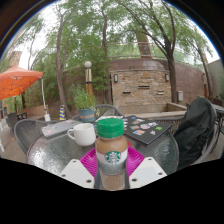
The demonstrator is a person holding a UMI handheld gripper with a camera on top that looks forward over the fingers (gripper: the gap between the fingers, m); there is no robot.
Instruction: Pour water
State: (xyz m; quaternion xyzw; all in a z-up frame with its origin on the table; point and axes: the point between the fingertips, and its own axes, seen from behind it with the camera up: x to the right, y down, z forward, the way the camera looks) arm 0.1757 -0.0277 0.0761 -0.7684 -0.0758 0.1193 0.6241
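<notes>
A Starbucks bottle (111,152) with a green cap, a green-and-white logo and a tan drink inside stands upright between my fingers. My gripper (111,168) is shut on it, the magenta pads (92,161) pressing both sides of the bottle's lower half. A white mug (82,134) sits on the round glass table (50,150), just left of the bottle and beyond my fingers. What the bottle's base rests on is hidden behind the gripper.
A magazine or board (147,128) lies on the table to the right, beyond the fingers. A black backpack (195,132) sits on a chair at the right. Metal chairs (28,130) stand around the table; an orange umbrella (17,81) and a brick wall lie behind.
</notes>
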